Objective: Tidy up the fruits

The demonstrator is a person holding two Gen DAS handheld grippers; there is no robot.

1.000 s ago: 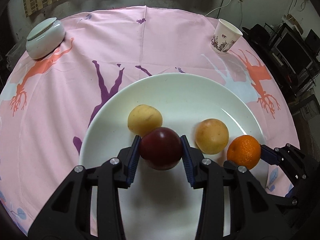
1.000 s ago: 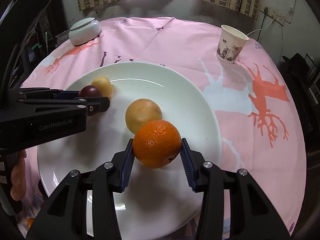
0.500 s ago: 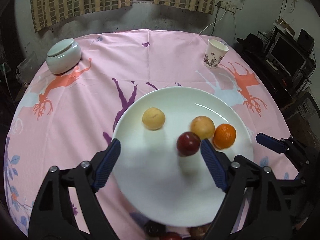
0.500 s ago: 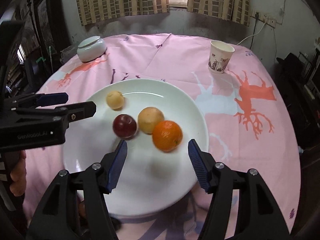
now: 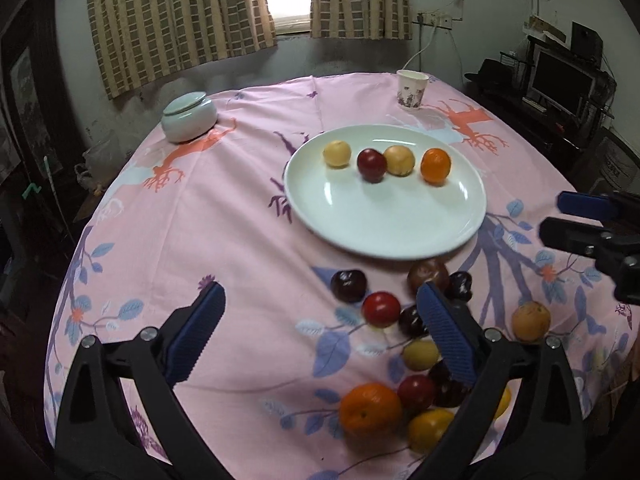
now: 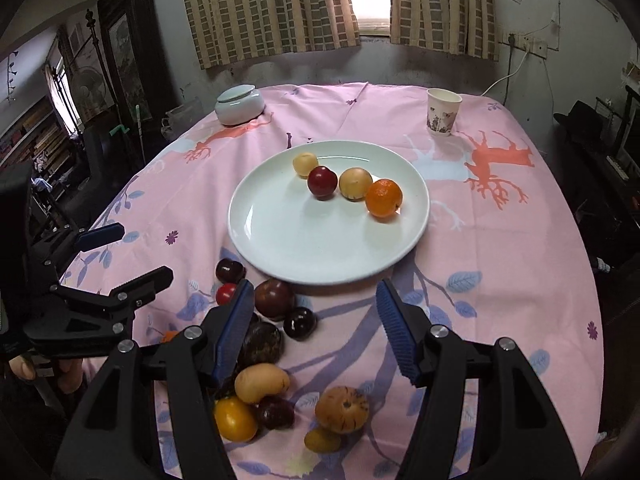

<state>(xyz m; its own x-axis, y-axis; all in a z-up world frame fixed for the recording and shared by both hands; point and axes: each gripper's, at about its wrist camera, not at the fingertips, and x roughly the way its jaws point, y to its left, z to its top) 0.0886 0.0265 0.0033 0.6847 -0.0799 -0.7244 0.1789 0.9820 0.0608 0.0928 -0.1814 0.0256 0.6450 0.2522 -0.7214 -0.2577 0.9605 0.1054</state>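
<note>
A white plate (image 5: 380, 216) (image 6: 312, 240) holds a row of fruit: a yellow fruit (image 5: 337, 153), a dark red plum (image 5: 371, 165) (image 6: 322, 182), a tan fruit (image 5: 398, 160) and an orange (image 5: 435, 165) (image 6: 383, 197). My left gripper (image 5: 320, 288) (image 6: 144, 252) hangs over the cloth in front of the plate, its jaws opening with nothing between them. To its right, my right gripper (image 6: 314, 284) (image 5: 554, 216) is also opening and holds nothing. Beneath both lies a heap of several loose fruits (image 5: 381, 309) (image 6: 274, 299), partly hidden by the fingers.
A pale lidded jar (image 5: 189, 117) (image 6: 239, 105) stands at the back left of the round pink-clothed table, a paper cup (image 5: 412, 90) (image 6: 443, 112) at the back right. Dark furniture and a monitor (image 5: 560, 84) crowd the right side. The table's front edge is close below the fruit heap.
Both grippers let go, the left of the plum, the right of the orange. They opened and drew back and up from the plate. The plum rolled to the right. The loose fruit heap came into view.
</note>
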